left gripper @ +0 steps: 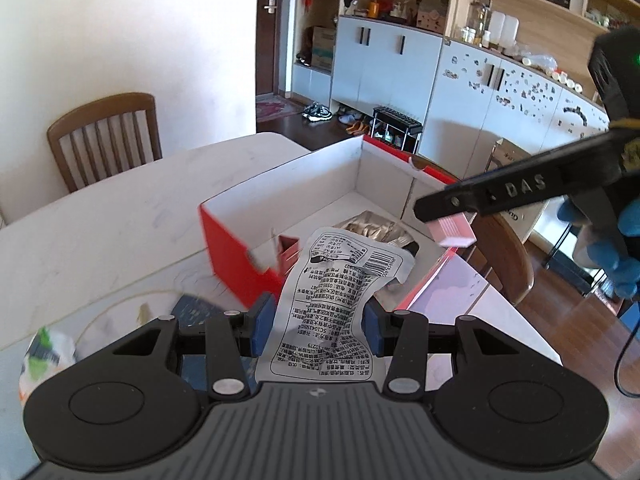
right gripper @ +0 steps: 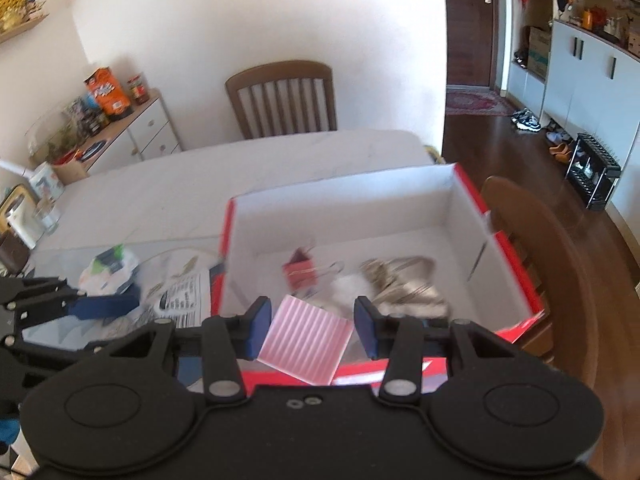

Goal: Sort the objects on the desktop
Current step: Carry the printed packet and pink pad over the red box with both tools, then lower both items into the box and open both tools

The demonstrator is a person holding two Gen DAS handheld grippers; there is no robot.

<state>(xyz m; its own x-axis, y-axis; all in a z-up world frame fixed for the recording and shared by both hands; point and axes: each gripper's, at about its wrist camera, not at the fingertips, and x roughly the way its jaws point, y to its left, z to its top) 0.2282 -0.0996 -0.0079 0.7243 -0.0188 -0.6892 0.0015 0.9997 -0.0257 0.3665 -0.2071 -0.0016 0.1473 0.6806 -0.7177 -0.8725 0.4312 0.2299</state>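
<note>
The red box (right gripper: 516, 280) on the worktop (right gripper: 200, 184) holds a binder clip (right gripper: 300, 270) and foil packets (right gripper: 404, 284). The left claw (left gripper: 316, 326) grips a sachet (left gripper: 332, 304); the right claw (right gripper: 308, 326) grips a pink pad (right gripper: 306, 344).

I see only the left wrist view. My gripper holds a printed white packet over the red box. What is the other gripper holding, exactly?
Observer: The right gripper is shut on a pink ribbed block, above the near edge of the red box.
Operator: What lies in the box already?
Observer: A red binder clip lies near the left inner wall, which your white packet partly hides.
Operator: Anything else inside?
Observer: A crumpled silver wrapper lies to the right of the clip.
</note>
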